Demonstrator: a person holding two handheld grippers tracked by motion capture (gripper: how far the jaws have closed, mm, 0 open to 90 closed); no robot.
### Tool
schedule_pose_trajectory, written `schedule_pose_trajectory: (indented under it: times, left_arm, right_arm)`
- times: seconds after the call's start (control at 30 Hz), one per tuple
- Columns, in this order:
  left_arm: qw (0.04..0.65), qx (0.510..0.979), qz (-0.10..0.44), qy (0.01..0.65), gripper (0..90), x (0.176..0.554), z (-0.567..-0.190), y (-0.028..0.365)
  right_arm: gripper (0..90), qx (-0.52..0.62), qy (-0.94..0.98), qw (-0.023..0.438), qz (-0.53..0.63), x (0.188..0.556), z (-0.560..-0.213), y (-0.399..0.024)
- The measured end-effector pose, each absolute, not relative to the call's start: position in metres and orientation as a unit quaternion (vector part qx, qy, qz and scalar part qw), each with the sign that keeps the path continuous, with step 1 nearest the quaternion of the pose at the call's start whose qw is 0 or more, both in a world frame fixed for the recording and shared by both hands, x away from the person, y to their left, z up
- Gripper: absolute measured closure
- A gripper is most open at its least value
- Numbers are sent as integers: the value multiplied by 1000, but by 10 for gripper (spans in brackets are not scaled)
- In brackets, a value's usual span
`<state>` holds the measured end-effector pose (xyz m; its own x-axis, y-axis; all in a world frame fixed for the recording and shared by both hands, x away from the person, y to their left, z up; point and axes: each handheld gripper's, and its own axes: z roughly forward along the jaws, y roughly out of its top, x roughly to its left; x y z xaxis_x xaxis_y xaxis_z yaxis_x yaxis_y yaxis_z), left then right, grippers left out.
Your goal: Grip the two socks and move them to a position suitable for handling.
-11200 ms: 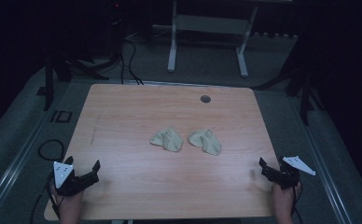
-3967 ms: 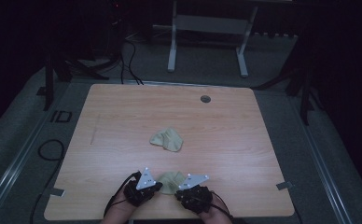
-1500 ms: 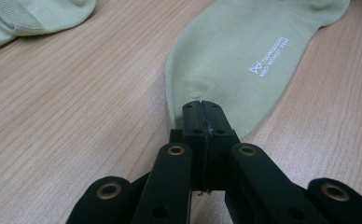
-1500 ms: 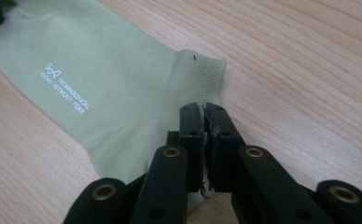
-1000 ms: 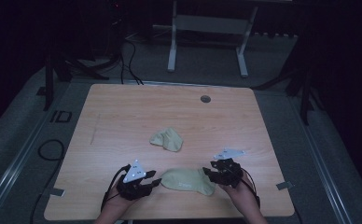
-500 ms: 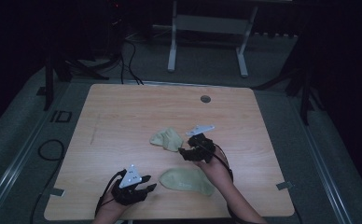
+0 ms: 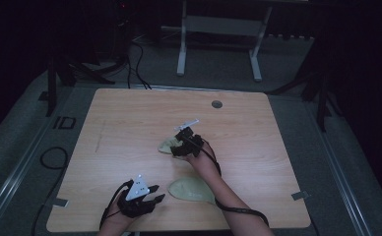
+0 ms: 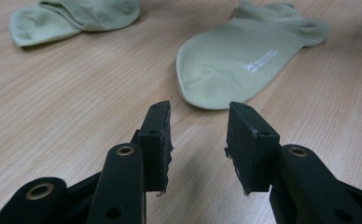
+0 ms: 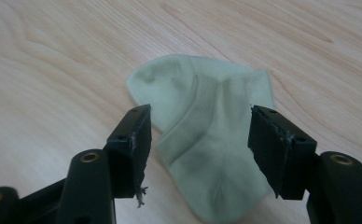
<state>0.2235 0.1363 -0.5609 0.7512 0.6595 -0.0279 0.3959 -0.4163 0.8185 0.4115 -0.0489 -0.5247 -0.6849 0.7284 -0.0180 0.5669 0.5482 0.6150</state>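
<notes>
Right gripper (image 9: 195, 154) jaws wide over crumpled sock (image 9: 207, 140) at frame centre, soft, limp, light, pinch its ribbed cuff; left gripper (image 8: 198, 140) parted, empty

Wooden table (image 7: 105, 123) (light grain) carries flat sock (image 7: 193, 189) and crumpled sock (image 7: 167, 145).
</notes>
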Motion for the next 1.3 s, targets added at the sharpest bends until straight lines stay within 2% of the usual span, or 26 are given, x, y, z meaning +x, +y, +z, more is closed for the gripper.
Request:
schedule_pose_trajectory:
  times: [0.2, 0.33, 0.43, 0.5, 0.63, 0.73, 0.97, 1.3]
  left_arm:
    - [441, 823, 151, 324, 594, 224, -561, 139]
    - [442, 821, 157, 326, 593, 223, -561, 139]
    - [453, 812, 162, 330, 555, 222, -558, 142]
    - [450, 813, 160, 332, 536, 223, -559, 143]
    - [447, 813, 162, 335, 536, 222, -559, 143]
    - [447, 815, 162, 333, 537, 221, -559, 142]
    - [441, 818, 157, 333, 536, 223, -562, 142]
    - [441, 819, 155, 334, 536, 223, -563, 140]
  right_arm:
    - [385, 392, 866, 125, 285, 428, -537, -37]
    - [381, 394, 866, 138, 276, 435, -542, -30]
    - [390, 392, 872, 142, 258, 439, -550, -26]
    - [472, 390, 871, 150, 260, 437, -550, -25]
    - [704, 375, 878, 155, 253, 434, -548, -21]
    - [776, 367, 883, 159, 244, 431, -547, -18]
    - [792, 374, 881, 145, 252, 427, -541, -24]
    - [793, 391, 863, 176, 268, 417, -495, -73]
